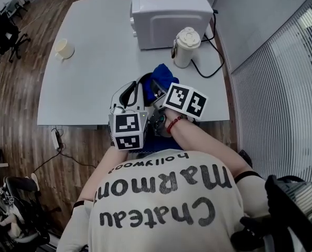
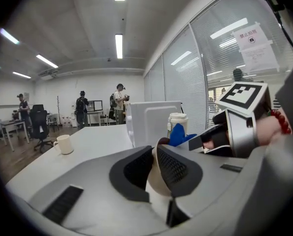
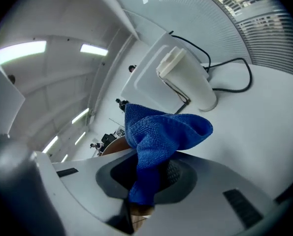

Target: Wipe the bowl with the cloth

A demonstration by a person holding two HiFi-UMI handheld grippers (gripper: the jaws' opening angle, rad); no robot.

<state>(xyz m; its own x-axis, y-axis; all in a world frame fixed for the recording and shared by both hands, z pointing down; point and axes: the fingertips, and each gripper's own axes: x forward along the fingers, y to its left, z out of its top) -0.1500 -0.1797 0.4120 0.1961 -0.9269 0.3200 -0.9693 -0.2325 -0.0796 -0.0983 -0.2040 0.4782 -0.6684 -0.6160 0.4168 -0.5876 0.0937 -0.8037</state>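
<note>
Two grips met at mid-frame: the left gripper (image 2: 154,157) pinched the bowl (image 2: 156,185) by its thin rim, the right gripper (image 3: 147,177) clamped the blue cloth (image 3: 162,131), and hard wiping could have levered the bowl free.

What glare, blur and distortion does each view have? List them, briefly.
Head view: evenly lit and sharp, with the table edges bowed by the wide lens. Left gripper view: fisheye with black corners, ceiling lights blown out, and the bowl between the fingers slightly soft. Right gripper view: tilted and curved, a ceiling light glaring, the cloth crisp.
</note>
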